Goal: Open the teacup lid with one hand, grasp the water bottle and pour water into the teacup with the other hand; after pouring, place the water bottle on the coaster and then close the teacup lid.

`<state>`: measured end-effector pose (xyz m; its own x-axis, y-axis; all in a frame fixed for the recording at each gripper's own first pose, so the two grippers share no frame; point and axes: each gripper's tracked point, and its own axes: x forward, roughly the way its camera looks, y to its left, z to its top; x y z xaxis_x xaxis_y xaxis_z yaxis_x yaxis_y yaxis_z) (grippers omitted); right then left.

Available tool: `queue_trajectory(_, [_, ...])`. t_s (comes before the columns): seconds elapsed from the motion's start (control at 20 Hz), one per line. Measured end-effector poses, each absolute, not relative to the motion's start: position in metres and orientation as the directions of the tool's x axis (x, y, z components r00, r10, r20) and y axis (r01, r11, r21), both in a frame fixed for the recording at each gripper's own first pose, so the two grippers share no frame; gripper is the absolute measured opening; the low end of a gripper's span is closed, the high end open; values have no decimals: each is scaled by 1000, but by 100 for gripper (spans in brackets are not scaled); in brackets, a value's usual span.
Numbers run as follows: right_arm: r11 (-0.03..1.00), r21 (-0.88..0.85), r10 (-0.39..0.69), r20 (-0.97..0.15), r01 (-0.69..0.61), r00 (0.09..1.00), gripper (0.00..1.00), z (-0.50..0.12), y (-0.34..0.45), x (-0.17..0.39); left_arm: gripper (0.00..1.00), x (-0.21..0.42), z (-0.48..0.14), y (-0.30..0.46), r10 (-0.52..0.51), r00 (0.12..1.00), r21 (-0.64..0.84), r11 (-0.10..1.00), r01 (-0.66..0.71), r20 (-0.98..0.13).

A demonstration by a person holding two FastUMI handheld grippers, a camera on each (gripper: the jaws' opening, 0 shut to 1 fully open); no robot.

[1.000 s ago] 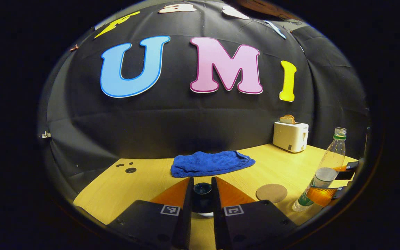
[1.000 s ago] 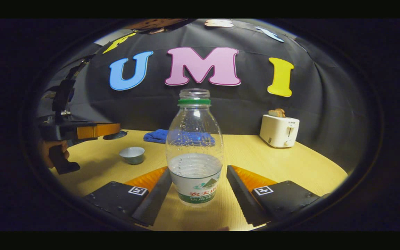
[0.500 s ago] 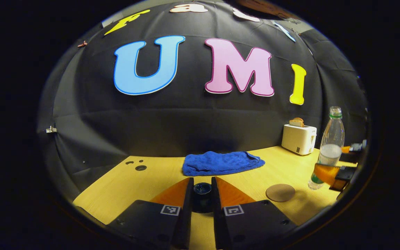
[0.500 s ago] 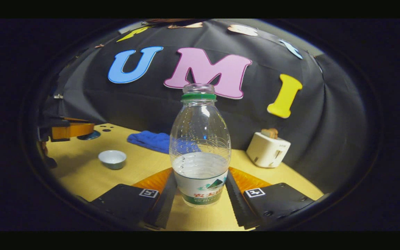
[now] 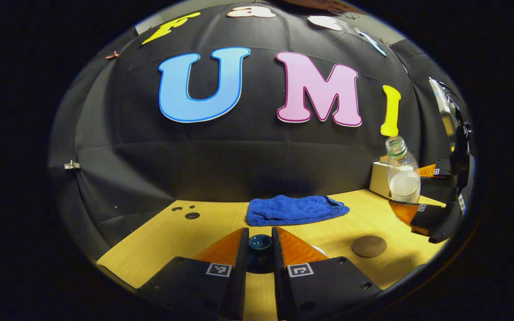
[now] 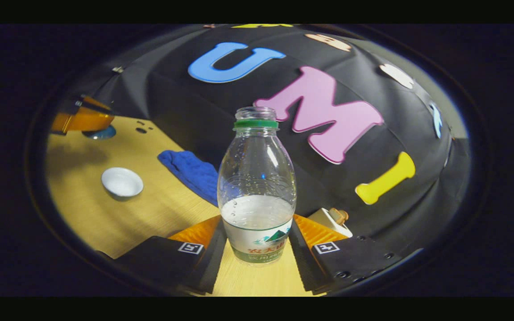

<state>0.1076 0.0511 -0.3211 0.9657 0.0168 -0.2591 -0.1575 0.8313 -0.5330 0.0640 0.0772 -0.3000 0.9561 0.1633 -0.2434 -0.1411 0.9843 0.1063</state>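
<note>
In the left gripper view my left gripper [image 5: 260, 237] is shut on the dark knob of the teacup lid [image 5: 260, 243], held above the table. The white teacup [image 6: 122, 182] stands uncovered on the wood at the left of the right gripper view. My right gripper [image 6: 257, 228] is shut on the clear water bottle [image 6: 257, 187], uncapped, green-ringed and about a third full. The table looks strongly tilted in this view. In the left gripper view the bottle [image 5: 402, 177] hangs off the table at far right, above and behind the round brown coaster [image 5: 368, 246].
A blue towel [image 5: 295, 209] lies at the back middle of the table. A white toaster [image 6: 330, 220] with toast stands at the back right, partly behind the bottle in the left gripper view. Small holes [image 5: 191, 215] mark the table's back left.
The right fingers closed on the bottle and lifted it off the table, and its view now tilts steeply. The left gripper keeps the lid and has shifted away from the cup.
</note>
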Motion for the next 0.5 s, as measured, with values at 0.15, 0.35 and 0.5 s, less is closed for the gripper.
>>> queue_trajectory(0.15, [756,-618,41,-284,-215,958,74,-331,66,119,31,62,-303,85,174,954,119,982,-149,-244])
queue_trajectory(0.35, [668,-695,65,-303,-267,951,74,-346,80,132,31,61,-305,93,188,952,132,978,-159,-242])
queue_trajectory(0.5, [602,-740,67,-329,-301,942,74,-358,85,136,31,61,-304,97,195,951,138,977,-166,-240])
